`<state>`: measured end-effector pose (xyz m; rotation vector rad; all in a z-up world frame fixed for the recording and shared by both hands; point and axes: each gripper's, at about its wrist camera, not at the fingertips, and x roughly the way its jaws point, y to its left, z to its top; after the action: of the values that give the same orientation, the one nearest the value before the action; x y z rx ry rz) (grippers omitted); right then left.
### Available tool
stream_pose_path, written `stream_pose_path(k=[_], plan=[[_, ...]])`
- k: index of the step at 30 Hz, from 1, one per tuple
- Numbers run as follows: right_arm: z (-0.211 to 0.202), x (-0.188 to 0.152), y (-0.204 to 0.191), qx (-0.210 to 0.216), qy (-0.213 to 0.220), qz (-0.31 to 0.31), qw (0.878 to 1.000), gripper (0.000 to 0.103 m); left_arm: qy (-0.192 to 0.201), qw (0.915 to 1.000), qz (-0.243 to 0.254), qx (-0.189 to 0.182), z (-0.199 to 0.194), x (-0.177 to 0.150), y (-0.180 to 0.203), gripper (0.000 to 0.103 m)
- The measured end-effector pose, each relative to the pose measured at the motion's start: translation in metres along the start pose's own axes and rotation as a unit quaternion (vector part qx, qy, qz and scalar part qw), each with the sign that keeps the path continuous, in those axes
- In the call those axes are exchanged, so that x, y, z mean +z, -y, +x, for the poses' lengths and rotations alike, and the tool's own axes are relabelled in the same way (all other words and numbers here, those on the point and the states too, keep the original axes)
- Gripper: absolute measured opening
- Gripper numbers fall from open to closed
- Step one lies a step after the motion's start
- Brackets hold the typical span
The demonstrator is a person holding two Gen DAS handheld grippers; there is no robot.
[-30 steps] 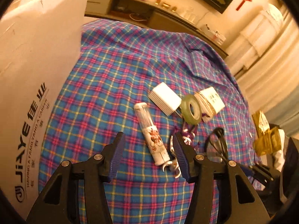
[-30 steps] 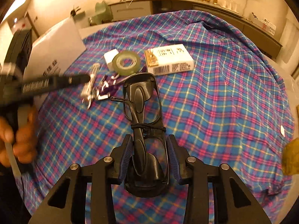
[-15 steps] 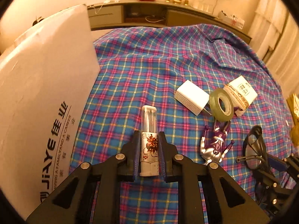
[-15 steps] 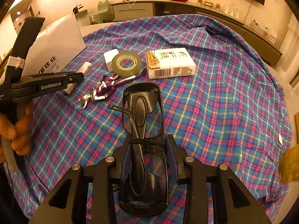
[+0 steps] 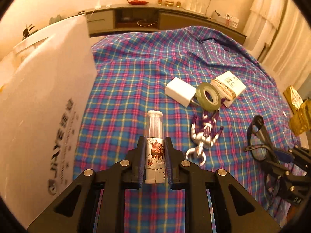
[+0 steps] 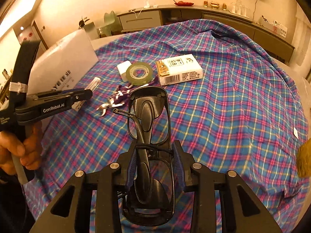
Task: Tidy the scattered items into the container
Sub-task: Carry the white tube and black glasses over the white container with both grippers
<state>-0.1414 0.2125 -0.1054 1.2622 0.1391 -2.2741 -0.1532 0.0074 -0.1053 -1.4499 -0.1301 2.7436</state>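
My left gripper (image 5: 155,161) has its jaws closing on a small clear-capped tube (image 5: 155,136) with a cartoon print, which sits between the pads with its cap pointing away from me. My right gripper (image 6: 155,165) is clamped on a pair of black sunglasses (image 6: 149,136), folded, the frame running lengthwise between the pads and jutting well past the fingertips.

Everything sits on a table covered by a blue and pink plaid cloth (image 5: 136,73). Near its middle I see a white charger plug (image 5: 179,91) touching a roll of clear tape (image 5: 208,96), which leans against a white carton with gold trim (image 5: 229,84). Just in front of the tape lies a purple and silver toy figure (image 5: 204,134), sprawled flat.

The container, a white box with printed lettering (image 5: 38,101), stands at the left edge of the cloth, just beside the tube. In the right wrist view a person's hand (image 6: 17,151) grips the handle of the left gripper.
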Motion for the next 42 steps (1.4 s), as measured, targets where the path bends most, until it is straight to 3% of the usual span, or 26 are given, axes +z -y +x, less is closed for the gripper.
stream_pose_path(k=[11,29,42], plan=[[-0.025,-0.020,-0.018,0.020,0.009,-0.002,1.000,0.036,0.022,0.9991,0.021,-0.030,-0.053,-0.026,0.003,0.019],[-0.053,-0.027,-0.082,0.026,0.032,-0.027,0.999,0.037,0.074,0.9934,0.028,-0.083,-0.136,-0.051,-0.013,0.019],[-0.077,-0.041,-0.132,0.042,0.052,-0.021,0.998,0.037,0.118,0.9872,0.012,-0.107,-0.185,-0.053,-0.036,0.019]])
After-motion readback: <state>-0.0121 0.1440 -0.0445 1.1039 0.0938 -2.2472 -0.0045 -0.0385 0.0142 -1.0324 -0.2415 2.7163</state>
